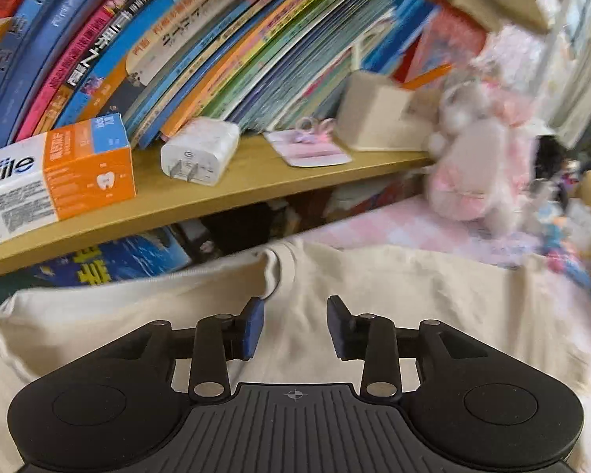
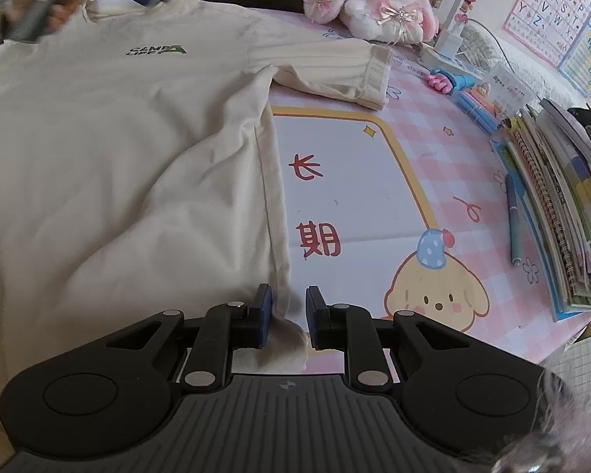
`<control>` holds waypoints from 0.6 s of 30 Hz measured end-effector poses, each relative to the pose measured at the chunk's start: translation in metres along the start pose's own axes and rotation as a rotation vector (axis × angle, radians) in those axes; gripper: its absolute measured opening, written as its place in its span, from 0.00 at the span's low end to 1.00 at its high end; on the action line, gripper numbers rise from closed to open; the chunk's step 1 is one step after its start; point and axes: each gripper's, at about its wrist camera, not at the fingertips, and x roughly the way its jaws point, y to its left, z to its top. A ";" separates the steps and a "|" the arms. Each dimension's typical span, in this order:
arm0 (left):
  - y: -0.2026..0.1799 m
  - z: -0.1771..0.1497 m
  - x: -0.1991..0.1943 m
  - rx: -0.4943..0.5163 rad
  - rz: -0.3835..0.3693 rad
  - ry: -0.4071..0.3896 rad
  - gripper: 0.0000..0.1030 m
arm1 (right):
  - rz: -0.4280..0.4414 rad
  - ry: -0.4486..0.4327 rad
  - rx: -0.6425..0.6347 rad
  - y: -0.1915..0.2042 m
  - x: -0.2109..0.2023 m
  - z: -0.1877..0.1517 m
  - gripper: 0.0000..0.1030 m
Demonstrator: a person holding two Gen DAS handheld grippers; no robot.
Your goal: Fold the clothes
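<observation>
Right gripper [image 2: 288,311]: jaws spread, straddling the bottom hem corner of the T-shirt [image 2: 118,165], cloth between the pads but not pinched; low and level, set for a corner grip.
Left gripper [image 1: 294,325]: jaws spread above the neckline, nothing held; seemingly hovering, though the view is blurred.
T-shirt: cream, flat and face-up on the pink checked surface [image 2: 453,181], one sleeve [image 2: 335,75] out sideways, unfolded.
Beyond: plush rabbit [image 2: 374,4], bookshelf [image 1: 256,181].

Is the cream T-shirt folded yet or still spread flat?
Still spread. The cream T-shirt lies front-up on the pink checked table mat, green chest logo showing and short sleeve stretched out sideways.
</observation>
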 end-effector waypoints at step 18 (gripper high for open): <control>0.024 0.023 0.043 -0.061 0.069 -0.008 0.18 | 0.048 0.004 -0.038 -0.012 0.001 -0.001 0.23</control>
